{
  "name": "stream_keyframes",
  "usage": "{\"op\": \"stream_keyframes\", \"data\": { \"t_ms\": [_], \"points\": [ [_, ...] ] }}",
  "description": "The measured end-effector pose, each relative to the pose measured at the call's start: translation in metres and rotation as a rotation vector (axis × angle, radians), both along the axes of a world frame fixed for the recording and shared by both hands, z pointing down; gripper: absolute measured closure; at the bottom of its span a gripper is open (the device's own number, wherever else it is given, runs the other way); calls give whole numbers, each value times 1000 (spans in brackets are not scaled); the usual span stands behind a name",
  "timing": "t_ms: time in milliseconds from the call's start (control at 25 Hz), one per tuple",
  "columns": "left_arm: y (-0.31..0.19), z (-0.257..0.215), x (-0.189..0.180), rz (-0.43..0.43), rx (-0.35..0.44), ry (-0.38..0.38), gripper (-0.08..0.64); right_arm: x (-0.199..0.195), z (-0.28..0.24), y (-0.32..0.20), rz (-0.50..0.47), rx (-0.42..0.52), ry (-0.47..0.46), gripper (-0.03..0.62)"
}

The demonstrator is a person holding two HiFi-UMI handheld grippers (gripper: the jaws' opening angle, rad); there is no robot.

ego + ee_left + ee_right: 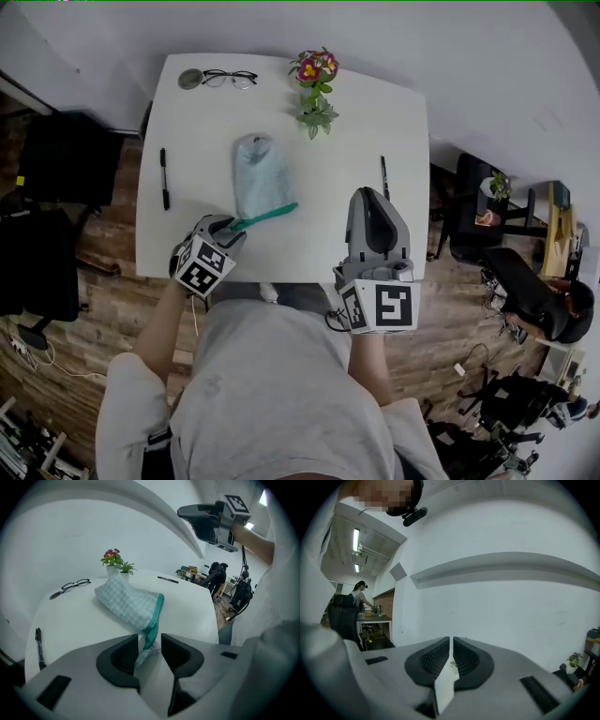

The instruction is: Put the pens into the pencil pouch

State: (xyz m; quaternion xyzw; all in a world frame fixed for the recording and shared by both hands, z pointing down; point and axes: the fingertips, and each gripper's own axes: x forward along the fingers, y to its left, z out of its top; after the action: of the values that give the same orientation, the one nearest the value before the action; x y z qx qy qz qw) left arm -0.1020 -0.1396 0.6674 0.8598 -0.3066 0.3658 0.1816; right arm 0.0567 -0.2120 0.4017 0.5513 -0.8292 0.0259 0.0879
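At the near edge of the table (356, 131), we see the left gripper (230, 228) spread astride the teal zipper tail (149, 634) of the pencil pouch (260, 178) (unpinched); right gripper (367, 195) pressed together; a pen (165, 178) lies left, another pen (384, 176) right

The head view looks steeply down over the white table (375, 122); the left gripper view sits low and close at its near edge, sharing the pouch (258, 173) at mid-frame; the right gripper view faces level toward a wall (511, 606).
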Motion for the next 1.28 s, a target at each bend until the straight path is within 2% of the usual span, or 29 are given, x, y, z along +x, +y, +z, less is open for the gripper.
{"op": "stream_keyframes", "data": {
  "t_ms": [200, 240, 320, 400, 560, 880, 1280],
  "points": [
    [-1, 5, 2, 23, -26, 2, 405, 4, 1, 7, 39, -1, 10, 549],
    [-1, 5, 2, 26, -27, -6, 445, 5, 0, 8, 43, 1, 11, 549],
    [1, 4, 4, 27, -35, -11, 453, 6, -1, 9, 47, 4, 13, 549],
    [1, -1, 6, 3, -51, 19, 499, 7, -2, 10, 46, 7, 14, 549],
    [-4, -31, 13, -89, -50, 153, 506, 8, -7, 12, 30, 22, 9, 549],
    [-28, -116, 26, -210, 96, 372, 508, 11, -18, 13, -27, 54, -3, 549],
    [-33, -223, 29, -395, 220, 697, 508, 17, -39, 11, -133, 111, -41, 549]
  ]
}}
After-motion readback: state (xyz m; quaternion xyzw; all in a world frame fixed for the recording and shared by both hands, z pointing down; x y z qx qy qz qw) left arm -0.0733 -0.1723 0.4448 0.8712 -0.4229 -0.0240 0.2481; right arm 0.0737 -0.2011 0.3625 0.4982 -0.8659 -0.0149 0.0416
